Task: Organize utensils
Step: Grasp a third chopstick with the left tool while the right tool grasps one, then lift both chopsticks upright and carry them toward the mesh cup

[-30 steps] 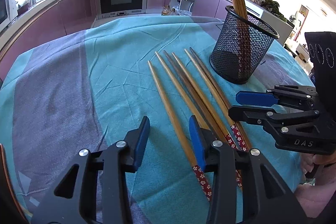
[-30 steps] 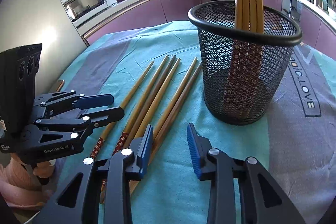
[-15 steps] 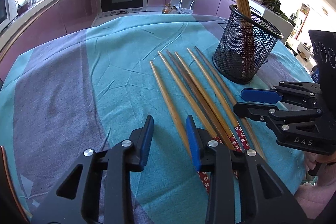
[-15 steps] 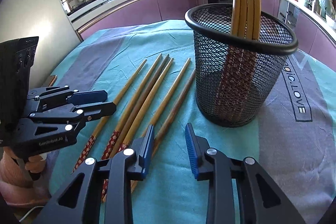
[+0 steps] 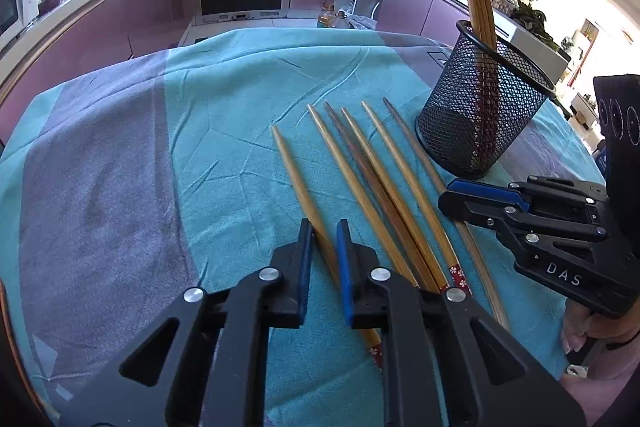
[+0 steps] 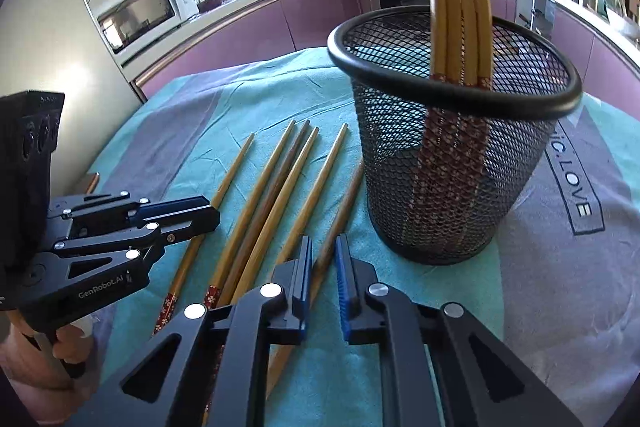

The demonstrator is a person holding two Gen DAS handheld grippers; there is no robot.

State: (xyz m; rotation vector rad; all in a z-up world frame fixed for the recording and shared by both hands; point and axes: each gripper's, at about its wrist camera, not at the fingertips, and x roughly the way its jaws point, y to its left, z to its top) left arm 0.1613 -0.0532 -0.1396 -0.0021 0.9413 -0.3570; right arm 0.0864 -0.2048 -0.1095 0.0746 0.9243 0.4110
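Six chopsticks lie fanned on the counter, left of the mesh holder (image 6: pixel 452 135), which already stands several upright. The left gripper (image 5: pixel 322 259) has just closed its fingers on the leftmost chopstick (image 5: pixel 296 183); the right gripper (image 6: pixel 322 267) on the rightmost chopstick (image 6: pixel 340 219), nearest the holder. Lift each level, then tip it patterned end down over the rim. A teal-and-grey cloth (image 5: pixel 160 147) covers the counter; purple kitchen cabinets (image 5: pixel 120 27) curve behind.

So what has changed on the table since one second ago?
Both grippers' fingers have just been closing: the left gripper onto the leftmost chopstick, the right gripper onto the rightmost chopstick. The other four chopsticks and the basket stayed put.
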